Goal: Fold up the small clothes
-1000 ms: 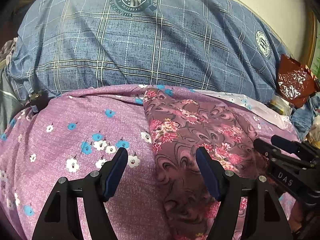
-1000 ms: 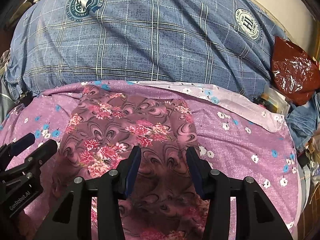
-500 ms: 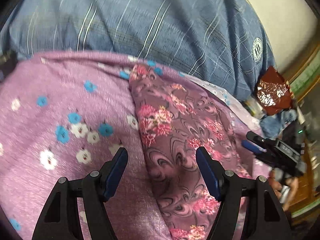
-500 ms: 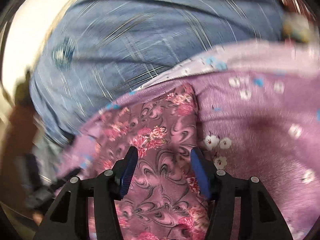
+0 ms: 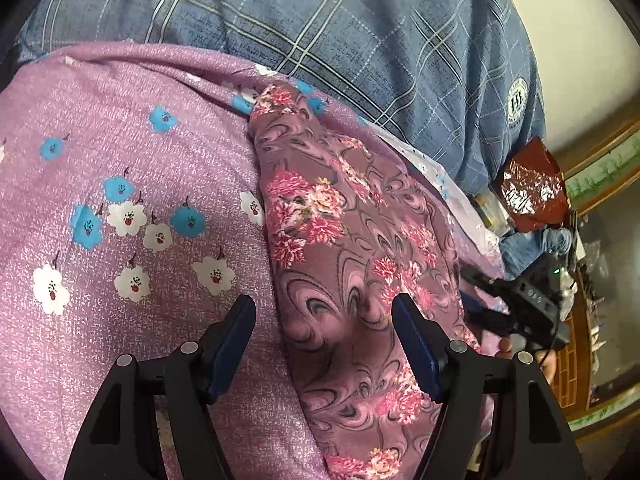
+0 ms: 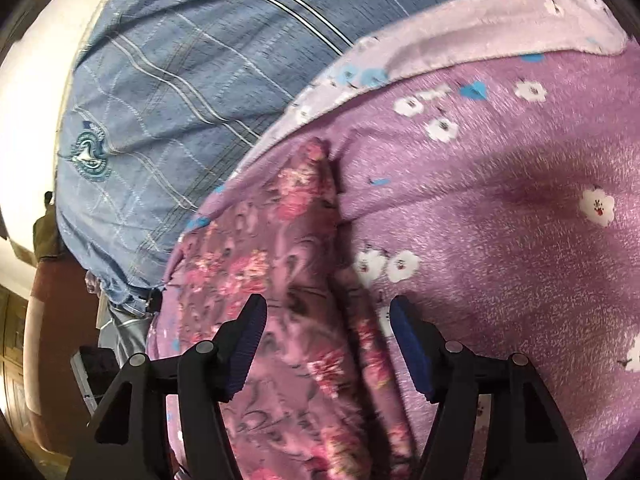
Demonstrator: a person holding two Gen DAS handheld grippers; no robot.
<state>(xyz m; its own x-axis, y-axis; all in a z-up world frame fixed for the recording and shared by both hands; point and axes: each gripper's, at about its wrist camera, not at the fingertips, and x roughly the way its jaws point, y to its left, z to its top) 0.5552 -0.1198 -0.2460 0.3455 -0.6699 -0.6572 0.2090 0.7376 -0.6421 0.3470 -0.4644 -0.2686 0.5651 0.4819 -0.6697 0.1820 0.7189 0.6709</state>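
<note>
While my left gripper (image 5: 323,336) hangs with jaws spread over the left edge of the folded floral garment (image 5: 344,264), my right gripper (image 6: 328,336) has just been opening, its jaws parted over the garment's right edge, pressing nothing. It lies on the purple flowered blanket (image 5: 120,160), near the blue plaid bedding (image 5: 320,20).
</note>
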